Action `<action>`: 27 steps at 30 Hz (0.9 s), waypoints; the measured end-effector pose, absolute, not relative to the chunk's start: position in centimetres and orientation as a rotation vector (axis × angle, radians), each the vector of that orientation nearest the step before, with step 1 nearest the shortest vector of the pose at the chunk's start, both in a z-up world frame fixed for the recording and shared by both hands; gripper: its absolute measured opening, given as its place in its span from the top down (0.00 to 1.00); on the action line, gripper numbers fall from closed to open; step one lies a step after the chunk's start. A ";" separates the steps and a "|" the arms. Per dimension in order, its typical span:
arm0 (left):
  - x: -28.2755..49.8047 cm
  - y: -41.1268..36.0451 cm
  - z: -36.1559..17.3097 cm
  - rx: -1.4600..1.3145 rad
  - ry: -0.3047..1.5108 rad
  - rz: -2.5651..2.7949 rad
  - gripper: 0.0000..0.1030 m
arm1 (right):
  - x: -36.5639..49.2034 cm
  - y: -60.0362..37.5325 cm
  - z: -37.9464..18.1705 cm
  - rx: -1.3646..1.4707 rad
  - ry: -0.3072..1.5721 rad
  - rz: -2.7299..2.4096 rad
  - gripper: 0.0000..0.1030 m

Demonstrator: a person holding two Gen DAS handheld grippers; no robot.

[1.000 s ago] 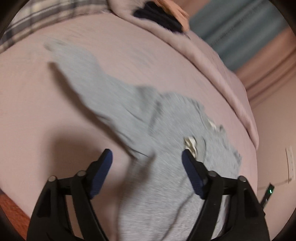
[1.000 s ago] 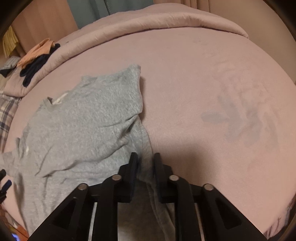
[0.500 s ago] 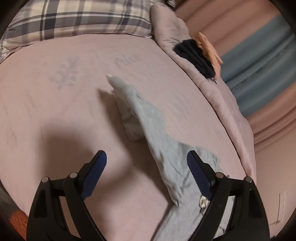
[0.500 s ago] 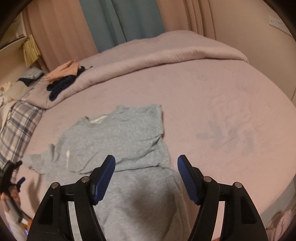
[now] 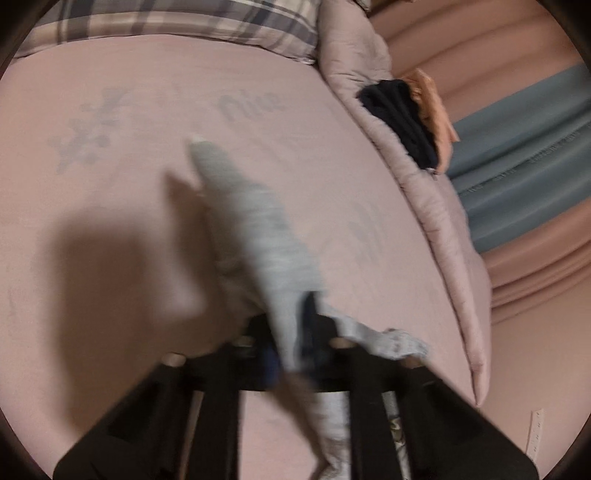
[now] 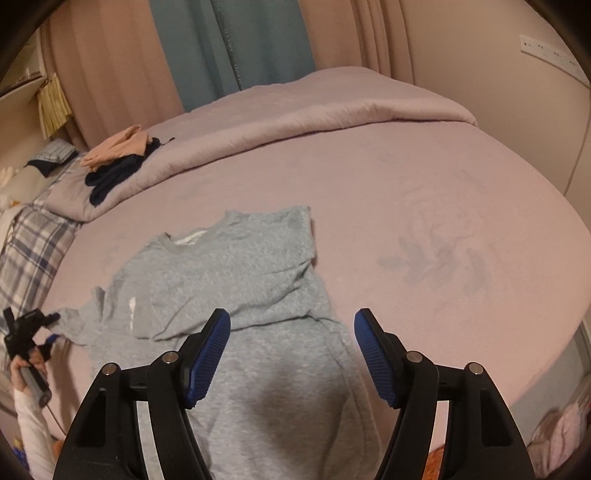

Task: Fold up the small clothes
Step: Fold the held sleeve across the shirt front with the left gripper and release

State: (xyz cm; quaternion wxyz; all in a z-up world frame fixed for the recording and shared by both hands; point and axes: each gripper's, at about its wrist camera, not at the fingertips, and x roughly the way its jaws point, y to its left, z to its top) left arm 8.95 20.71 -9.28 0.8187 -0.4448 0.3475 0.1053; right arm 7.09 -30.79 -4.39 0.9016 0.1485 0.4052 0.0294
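A grey long-sleeved shirt (image 6: 236, 280) lies spread on the pink bed (image 6: 406, 177), neckline toward the far side, its right sleeve folded in across the chest. My left gripper (image 5: 291, 332) is shut on the shirt's left sleeve (image 5: 251, 221), which stretches away from the jaws in a blurred strip. In the right wrist view the same gripper (image 6: 44, 325) shows small at the left edge, held in a hand at the sleeve's end. My right gripper (image 6: 291, 354) hangs open above the lower body of the shirt, nothing between its blue pads.
A rolled pink duvet (image 6: 295, 122) runs along the far side of the bed, with a dark garment (image 6: 114, 177) and a peach one (image 6: 118, 147) piled on it. A plaid pillow (image 5: 177, 22) lies at the head. Curtains (image 6: 236, 48) hang behind.
My left gripper moved along the sleeve and shut on it. My right gripper let go of the shirt, opened wide and rose above it.
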 end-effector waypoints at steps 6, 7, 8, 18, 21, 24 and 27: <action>9.1 18.4 -6.1 -0.886 0.685 0.159 0.95 | 7.2 -30.8 -4.6 0.327 0.838 0.057 0.33; 9.1 17.8 -5.2 -0.872 0.670 0.134 0.95 | 7.3 -30.8 -4.6 0.329 0.838 0.059 0.33; 9.2 17.1 -4.4 -0.858 0.657 0.112 0.95 | 7.3 -30.8 -4.6 0.331 0.838 0.061 0.33; 11.1 8.3 0.3 -0.695 0.631 -0.156 0.95 | 6.9 -31.7 -4.7 0.372 0.831 0.060 0.33; 11.5 5.1 -0.4 -0.634 0.672 -0.216 0.95 | 6.6 -32.0 -4.7 0.383 0.827 0.061 0.33; 12.0 1.8 -1.9 -0.583 0.729 -0.268 0.95 | 6.5 -32.4 -4.8 0.394 0.829 0.055 0.33; 12.6 -0.5 -4.0 -0.551 0.797 -0.293 0.95 | 6.4 -32.7 -5.0 0.407 0.832 0.052 0.33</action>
